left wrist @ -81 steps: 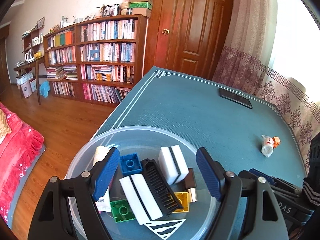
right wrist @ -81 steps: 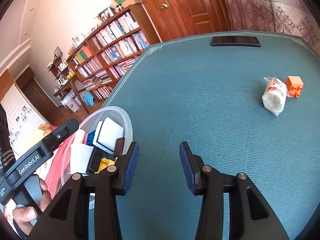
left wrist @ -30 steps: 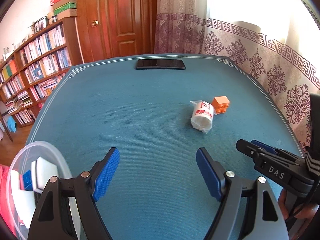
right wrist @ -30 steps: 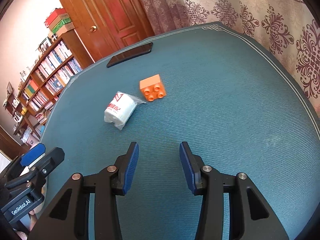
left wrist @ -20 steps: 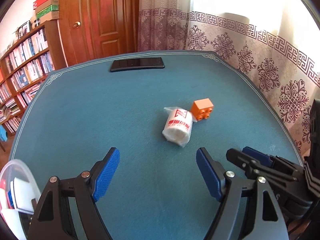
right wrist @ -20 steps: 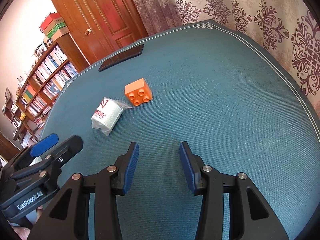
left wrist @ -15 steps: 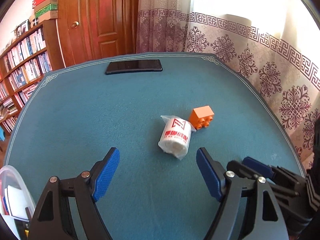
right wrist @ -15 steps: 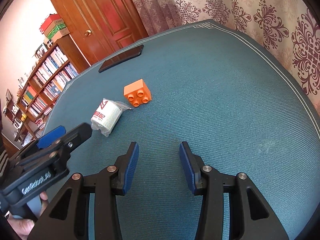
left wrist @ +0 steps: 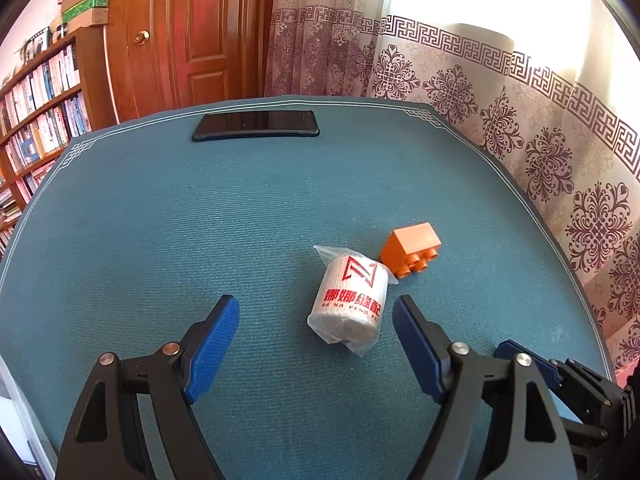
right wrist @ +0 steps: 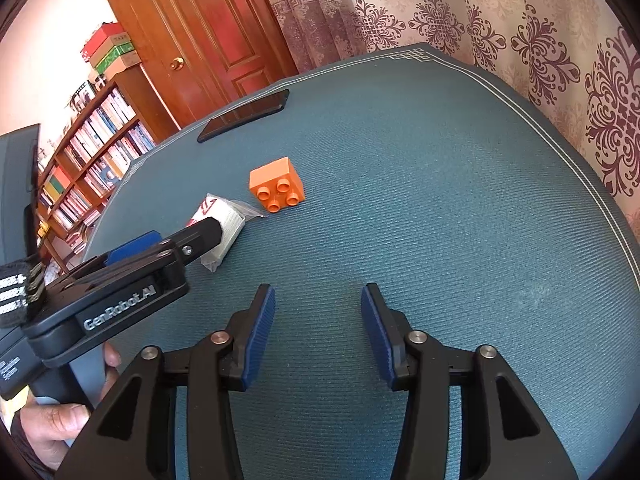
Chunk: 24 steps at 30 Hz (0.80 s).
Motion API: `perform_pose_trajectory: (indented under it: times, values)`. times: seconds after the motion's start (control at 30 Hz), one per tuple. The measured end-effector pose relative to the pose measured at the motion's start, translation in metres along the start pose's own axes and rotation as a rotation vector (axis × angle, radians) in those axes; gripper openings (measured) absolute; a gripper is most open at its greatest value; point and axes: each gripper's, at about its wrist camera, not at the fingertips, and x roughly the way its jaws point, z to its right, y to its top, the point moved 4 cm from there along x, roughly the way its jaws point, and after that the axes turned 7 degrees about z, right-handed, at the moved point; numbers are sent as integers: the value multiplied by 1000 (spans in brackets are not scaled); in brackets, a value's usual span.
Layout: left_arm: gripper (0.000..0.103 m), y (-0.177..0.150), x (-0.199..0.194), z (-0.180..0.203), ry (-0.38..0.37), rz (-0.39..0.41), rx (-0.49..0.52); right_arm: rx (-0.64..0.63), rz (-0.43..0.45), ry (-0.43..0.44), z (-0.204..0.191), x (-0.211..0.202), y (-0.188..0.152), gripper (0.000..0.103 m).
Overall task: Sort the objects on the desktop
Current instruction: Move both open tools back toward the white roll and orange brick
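Blue pads of the left gripper (left wrist: pixel 316 312) are standing wide apart, released and gripping nothing, just above the teal table (left wrist: pixel 160 232). A white roll in clear plastic wrap (left wrist: pixel 349 301) is lying on its side ahead of the spread fingers, nearer the right pad, touching neither as far as the left wrist view is showing. In the right wrist view the left gripper (right wrist: pixel 188 240) is reaching in from the left, its tip overlapping the white roll in clear plastic wrap (right wrist: pixel 226 220). The right gripper (right wrist: pixel 318 300) is hovering over bare table, its jaws also parted and holding nothing. An orange building block (left wrist: pixel 411 251) is sitting just beyond the roll, right beside its crimped plastic end, studs facing the cameras. Farther back, a black phone (left wrist: pixel 256 125) is lying flat near the table's far edge. Beyond it a wooden door (left wrist: pixel 192 32), a bookshelf (left wrist: pixel 36 92) and a patterned curtain (left wrist: pixel 520 120) are filling the background.
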Motion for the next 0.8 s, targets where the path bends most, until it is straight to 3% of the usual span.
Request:
perform_pose_trajectory:
  times: [0.8]
  values:
    - [82,-7,17,-6,-37,-11,7,-110,43,-57,-13,3,-7,60]
